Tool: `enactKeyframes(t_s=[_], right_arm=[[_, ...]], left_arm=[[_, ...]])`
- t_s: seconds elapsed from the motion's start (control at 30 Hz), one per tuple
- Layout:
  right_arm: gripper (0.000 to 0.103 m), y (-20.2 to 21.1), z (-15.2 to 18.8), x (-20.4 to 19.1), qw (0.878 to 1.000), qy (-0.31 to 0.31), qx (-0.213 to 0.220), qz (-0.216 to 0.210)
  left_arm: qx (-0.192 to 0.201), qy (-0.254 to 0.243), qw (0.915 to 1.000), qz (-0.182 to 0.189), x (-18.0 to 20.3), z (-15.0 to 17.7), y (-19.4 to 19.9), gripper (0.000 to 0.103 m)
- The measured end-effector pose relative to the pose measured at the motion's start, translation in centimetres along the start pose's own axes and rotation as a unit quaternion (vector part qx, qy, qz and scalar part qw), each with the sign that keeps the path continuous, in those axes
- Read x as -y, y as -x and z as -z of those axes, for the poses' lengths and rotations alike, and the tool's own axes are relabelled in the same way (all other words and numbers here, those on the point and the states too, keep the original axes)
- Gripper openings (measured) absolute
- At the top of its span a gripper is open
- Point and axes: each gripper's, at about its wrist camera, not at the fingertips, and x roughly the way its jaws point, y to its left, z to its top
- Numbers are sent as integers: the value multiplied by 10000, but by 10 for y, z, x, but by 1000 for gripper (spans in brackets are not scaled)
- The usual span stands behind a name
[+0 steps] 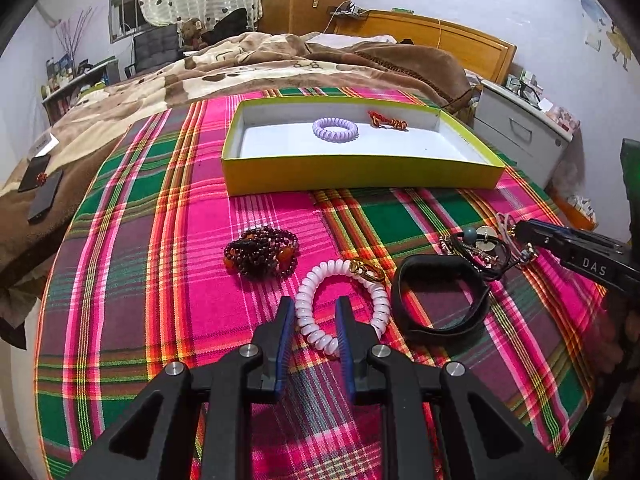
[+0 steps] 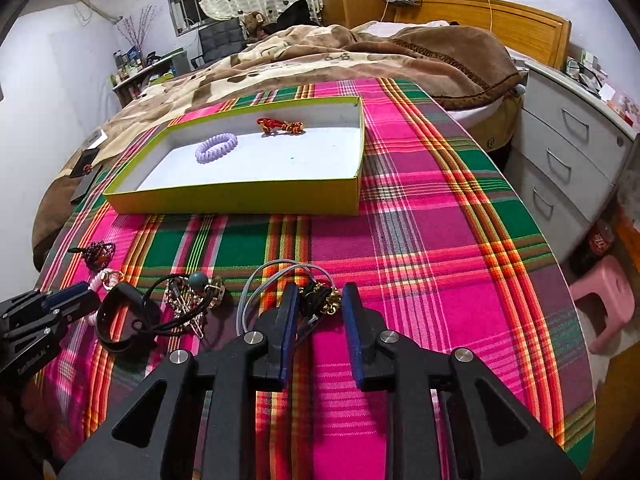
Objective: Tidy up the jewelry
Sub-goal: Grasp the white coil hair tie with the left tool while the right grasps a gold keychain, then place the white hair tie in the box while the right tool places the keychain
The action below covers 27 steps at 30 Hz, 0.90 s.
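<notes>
Two grippers, both spread open: left gripper (image 1: pixel 313 312) straddling a white coil bracelet (image 1: pixel 344 308); right gripper (image 2: pixel 320 300) flanking a black-and-gold trinket (image 2: pixel 320 300). Inside the yellow-green box (image 1: pixel 360 172), a lilac coil band (image 1: pixel 335 130) and red knotted cord (image 1: pixel 387 120). Beaded bracelet (image 1: pixel 262 254) and black strap (image 1: pixel 440 304) lying loose on plaid cloth (image 1: pixel 180 240). Beyond, brown blanket (image 2: pixel 340 56), grey drawers (image 2: pixel 568 160).

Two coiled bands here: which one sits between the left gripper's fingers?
The pale pink coil bracelet with the gold clasp, on the plaid cloth; the lilac coil band lies in the yellow-green box.
</notes>
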Motion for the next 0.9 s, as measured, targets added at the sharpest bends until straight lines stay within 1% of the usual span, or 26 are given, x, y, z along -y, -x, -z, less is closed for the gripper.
enactKeyframes(t_s=[0.03, 0.07, 0.17, 0.27, 0.47, 0.9], right_arm=[[22, 1, 0, 0, 10000, -11, 16, -6], [22, 3, 1, 1, 10000, -25, 40, -19], [22, 8, 2, 2, 9999, -56, 109, -56], [22, 14, 2, 1, 9998, -60, 192, -86], [22, 24, 3, 0, 9994, -88, 294, -172], [22, 40, 4, -7, 9986, -84, 437, -267]], left_arm=[[0, -16, 10000, -11, 1, 0, 0, 17], [2, -23, 10000, -26, 1, 0, 0, 11], [10, -26, 10000, -21, 0, 1, 1, 9], [34, -57, 10000, -30, 0, 3, 3, 9], [143, 43, 9999, 38, -5, 8, 13, 9], [551, 164, 9983, 83, -12, 7, 45, 8]])
